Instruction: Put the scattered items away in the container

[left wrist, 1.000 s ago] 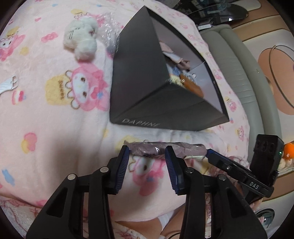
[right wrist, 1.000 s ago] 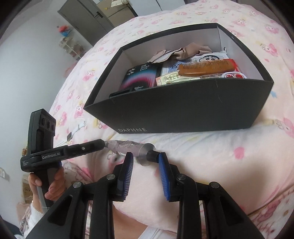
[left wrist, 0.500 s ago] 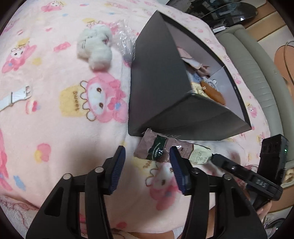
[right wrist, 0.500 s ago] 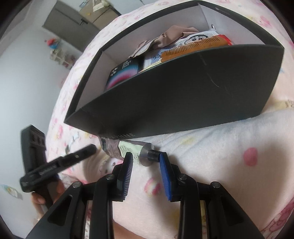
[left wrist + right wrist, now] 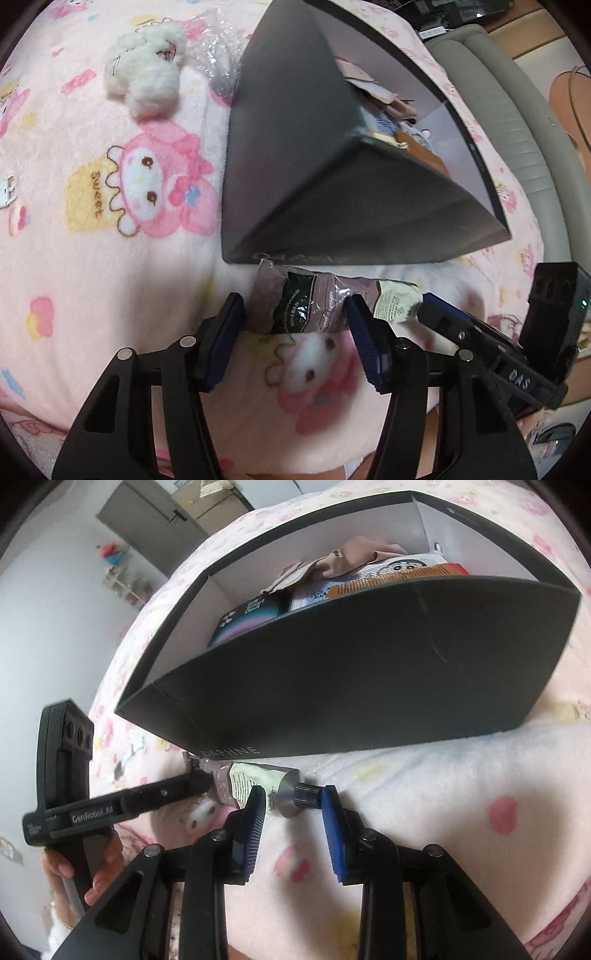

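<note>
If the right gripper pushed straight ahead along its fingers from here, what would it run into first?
Probably the hand cream tube: its black cap sits just ahead of the right gripper, whose jaws are open. Behind it stands the black box wall; depth is hard to judge.

Pink cartoon blanket point(image 5: 92, 258) underneath; grey padded bed edge point(image 5: 517, 122) alongside; grey door point(image 5: 147, 520) behind.

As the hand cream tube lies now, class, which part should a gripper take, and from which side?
Grip the hand cream tube across its firm shoulder by the cap, coming from above on the side away from the box. The crumpled tail lies against the box wall.
</note>
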A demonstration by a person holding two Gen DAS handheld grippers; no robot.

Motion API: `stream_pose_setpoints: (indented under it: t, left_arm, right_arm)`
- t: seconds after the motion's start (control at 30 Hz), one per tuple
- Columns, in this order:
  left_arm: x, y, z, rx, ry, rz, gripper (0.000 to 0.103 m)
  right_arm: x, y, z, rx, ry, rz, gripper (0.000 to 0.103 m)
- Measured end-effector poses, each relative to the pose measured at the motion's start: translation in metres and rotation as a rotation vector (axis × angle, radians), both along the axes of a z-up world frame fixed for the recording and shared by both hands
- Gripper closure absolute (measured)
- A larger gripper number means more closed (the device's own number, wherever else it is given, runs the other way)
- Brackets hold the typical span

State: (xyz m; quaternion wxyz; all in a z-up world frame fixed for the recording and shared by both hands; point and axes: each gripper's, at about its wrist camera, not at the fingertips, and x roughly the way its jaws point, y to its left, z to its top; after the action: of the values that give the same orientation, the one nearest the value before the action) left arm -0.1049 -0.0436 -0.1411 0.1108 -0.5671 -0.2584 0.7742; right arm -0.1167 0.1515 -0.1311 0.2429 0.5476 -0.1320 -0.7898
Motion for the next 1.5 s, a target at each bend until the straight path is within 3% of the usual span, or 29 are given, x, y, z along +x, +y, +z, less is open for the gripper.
stream_pose_setpoints:
  t: [0.17,0.3,0.47,0.63,0.83,1.03,1.1,1.2,1.3,1.5]
  left_arm:
    - [0.018,-0.011,0.008,0.148,-0.024,-0.018,0.045]
    - [0.021,-0.012,0.006,0.122,-0.036,-0.025,0.045]
    - [0.011,-0.012,0.000,0.099,-0.057,-0.018,0.044]
    - [0.008,-0.023,-0.007,0.148,-0.071,0.034,0.044]
    - [0.001,-0.010,-0.004,0.136,-0.061,-0.039,0.047]
    - [0.012,-0.019,0.010,0.173,0.006,-0.058,0.055]
    - [0.013,-0.005,0.013,0.192,0.031,-0.092,0.060]
    - [0.015,0.007,0.017,0.112,0.047,-0.113,0.060]
    - [0.013,-0.006,0.011,0.108,0.005,-0.051,0.056]
    - [0.018,-0.050,0.014,0.106,0.015,0.179,0.048]
  right_arm:
    - [0.010,0.011,0.017,-0.007,0.016,0.013,0.075]
    - [0.009,0.016,0.014,-0.061,-0.085,0.061,0.075]
    - [0.002,0.012,0.004,-0.037,-0.087,0.056,0.075]
    - [0.001,0.008,0.000,-0.035,-0.101,0.057,0.070]
    - [0.003,-0.002,-0.004,0.016,-0.095,0.076,0.069]
    - [0.009,0.006,0.006,-0.033,-0.061,0.085,0.067]
    - [0.011,0.009,0.007,-0.099,-0.074,0.097,0.068]
    - [0.015,0.002,0.006,-0.174,-0.094,0.120,0.068]
    - [0.015,0.002,0.002,-0.089,-0.090,0.088,0.068]
    - [0.010,0.020,0.005,-0.142,-0.084,-0.015,0.068]
